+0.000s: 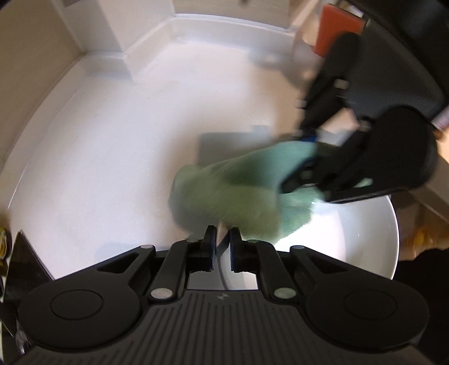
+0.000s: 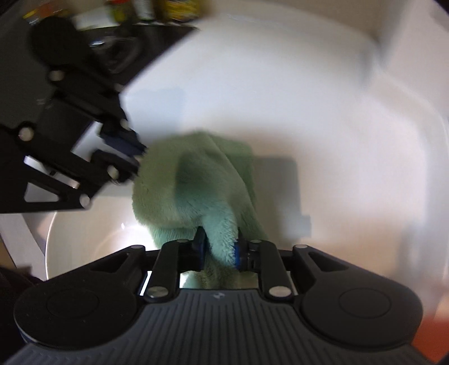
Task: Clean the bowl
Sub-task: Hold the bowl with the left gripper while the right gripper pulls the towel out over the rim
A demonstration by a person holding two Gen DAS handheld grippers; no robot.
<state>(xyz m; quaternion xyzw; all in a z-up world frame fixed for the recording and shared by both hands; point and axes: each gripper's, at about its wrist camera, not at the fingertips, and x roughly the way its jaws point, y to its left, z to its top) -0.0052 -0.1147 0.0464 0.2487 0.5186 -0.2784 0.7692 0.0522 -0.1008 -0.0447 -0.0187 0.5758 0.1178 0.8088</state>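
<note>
A white bowl (image 1: 364, 241) sits on a white counter. My left gripper (image 1: 223, 247) is shut on the bowl's near rim. A green fluffy cloth (image 1: 238, 191) drapes over the bowl's far rim and into the bowl. My right gripper (image 1: 304, 171) is shut on the cloth, coming in from the upper right. In the right wrist view the right gripper (image 2: 219, 251) pinches a fold of the cloth (image 2: 193, 182) over the bowl (image 2: 84, 241), and the left gripper (image 2: 136, 157) comes in from the left at the rim. Both views are motion-blurred.
The white counter (image 1: 126, 146) spreads left and back to a raised white backsplash (image 1: 196, 25). An orange object (image 1: 339, 28) stands at the back right. A black surface (image 2: 92, 45) with several jars lies beyond the bowl in the right wrist view.
</note>
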